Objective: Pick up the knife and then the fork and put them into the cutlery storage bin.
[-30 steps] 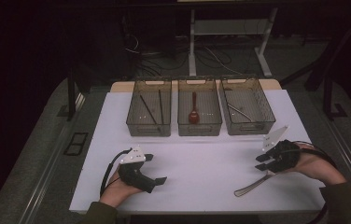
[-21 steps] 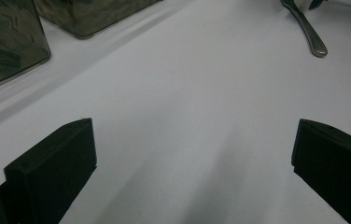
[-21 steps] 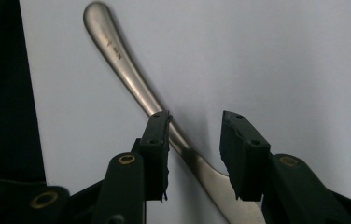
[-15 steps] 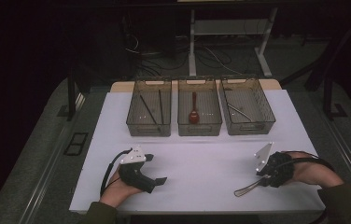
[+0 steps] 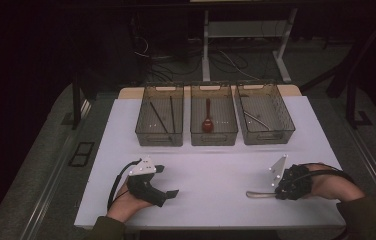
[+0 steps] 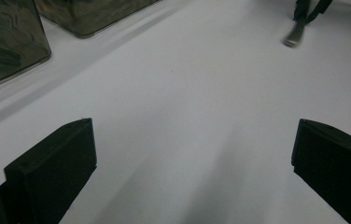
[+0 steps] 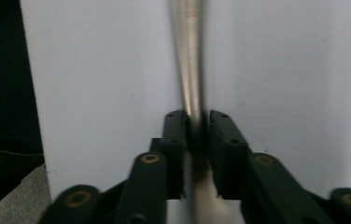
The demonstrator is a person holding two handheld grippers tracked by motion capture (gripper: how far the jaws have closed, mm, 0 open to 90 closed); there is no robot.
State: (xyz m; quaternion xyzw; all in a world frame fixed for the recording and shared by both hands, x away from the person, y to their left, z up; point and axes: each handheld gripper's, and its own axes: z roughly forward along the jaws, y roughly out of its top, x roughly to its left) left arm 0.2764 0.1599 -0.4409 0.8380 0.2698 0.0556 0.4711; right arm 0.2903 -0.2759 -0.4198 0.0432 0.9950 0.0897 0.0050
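Slim silver metal utensil (image 7: pixel 188 70) clamped between right gripper (image 7: pixel 196 128) fingers, left gripper (image 6: pixel 187 154) fingers spread wide, empty

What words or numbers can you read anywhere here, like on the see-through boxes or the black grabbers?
None can be read.
The three smoky clear plastic bins each have a pale strip on the far rim, too small to tell whether it bears writing.
The black left gripper, the black right gripper and its silvery metal utensil show no writing.

A silver utensil handle (image 5: pixel 261 194) lies on the white table (image 5: pixel 216 170) near three smoky-grey bins (image 5: pixel 214 121).
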